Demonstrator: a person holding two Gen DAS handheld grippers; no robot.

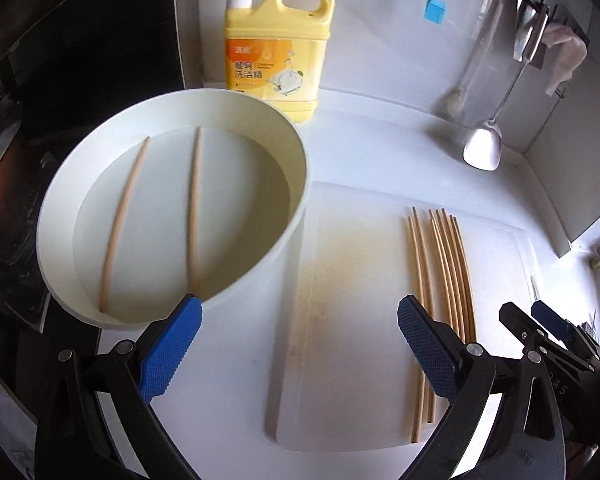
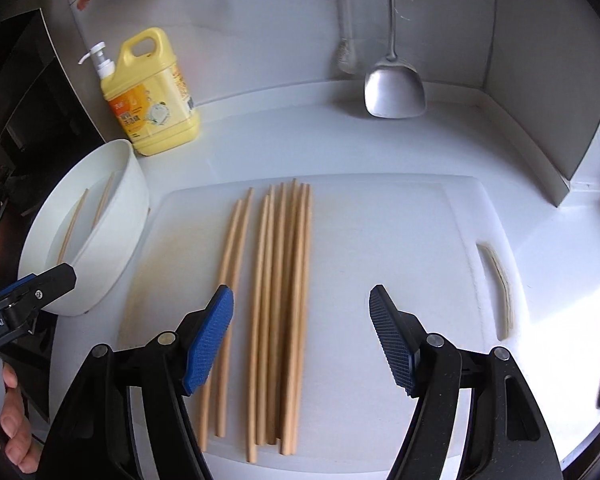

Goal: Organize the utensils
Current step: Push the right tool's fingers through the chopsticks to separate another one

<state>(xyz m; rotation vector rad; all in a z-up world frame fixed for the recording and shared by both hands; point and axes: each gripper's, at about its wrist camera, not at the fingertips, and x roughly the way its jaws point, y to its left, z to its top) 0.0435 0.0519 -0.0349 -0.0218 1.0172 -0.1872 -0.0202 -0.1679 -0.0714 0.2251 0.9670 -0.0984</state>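
Chopsticks on board [image 2: 278, 312]: slim round pale-wood sticks, lying flat and roughly parallel, near-to-far, left-centre of board; two lie slightly apart on the left, rest bunched and touching.
Chopsticks in basin [image 1: 156, 216]: two more, same wood, lying well apart in shallow clear water.
Cutting board [image 2: 380, 240]: white plastic, rounded corners, scuffed w/ yellowish stain toward left side; slot handle at right edge.
Basin [image 1: 260, 272]: round, white plastic, smooth wall; just left of board, rim looks to overlap board's left edge.
Right gripper [image 2: 302, 334]: black arms, blue knurled pads, jaws wide apart, nothing held; hovers over near ends of the bunch, left pad above the left pair.
Left gripper [image 1: 300, 346]: same build, jaws wide apart, empty; between basin and sticks, near side.
Detergent jug [image 1: 278, 46]: yellow plastic w/ white pump, far of basin, by wall.
Steel spatula [image 2: 394, 84]: hangs at back wall, far right.
Blue silicone brush [image 1: 435, 8]: hangs on wall, far.
Counter [image 2: 300, 140]: white, glossy.
Obstacles: basin wall stands between left gripper and its two sticks.
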